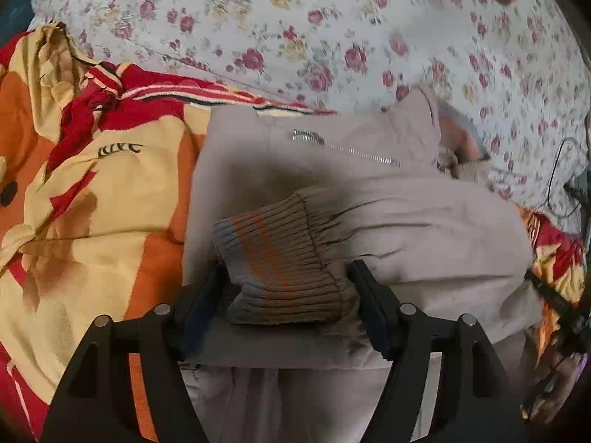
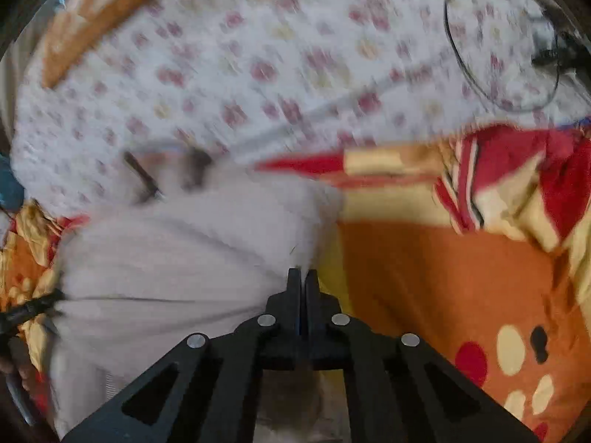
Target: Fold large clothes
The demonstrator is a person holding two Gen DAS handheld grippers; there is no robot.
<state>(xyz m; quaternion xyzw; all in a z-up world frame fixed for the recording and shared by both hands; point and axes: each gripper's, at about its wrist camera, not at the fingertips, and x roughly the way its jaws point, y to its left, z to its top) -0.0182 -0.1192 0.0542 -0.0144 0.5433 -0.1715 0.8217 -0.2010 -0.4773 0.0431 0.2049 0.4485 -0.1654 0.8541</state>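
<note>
A large beige jacket of soft cloth (image 1: 369, 199) lies on a blanket with orange, yellow and red shapes (image 1: 92, 192). The blanket is spread over a white bed sheet printed with small pink and yellow flowers (image 1: 332, 29). The jacket is partly folded, so its body makes a thick, rounded bundle. A silver metal zipper (image 1: 347, 147) runs at a slant across the upper part of it. One sleeve is laid across the front, and its ribbed knitted cuff with brown, orange and grey stripes (image 1: 284, 265) rests on top of the beige cloth.

The left gripper (image 1: 291, 302) points down at this cuff. Its two black fingers (image 1: 373, 310) stand apart, one at each side of the cuff, and the pads do not press it.

In the right wrist view the picture is blurred. The same jacket (image 2: 177, 258) looks pale grey-white there and fills the left side, with the orange part of the blanket (image 2: 443, 288) to the right. The right gripper (image 2: 303, 277) has its jaws together at the right edge of the jacket. I cannot tell if a fold of cloth is pinched between them.

A thin black cable (image 2: 498, 55) makes a loop on the flowered sheet, far from the jacket.
</note>
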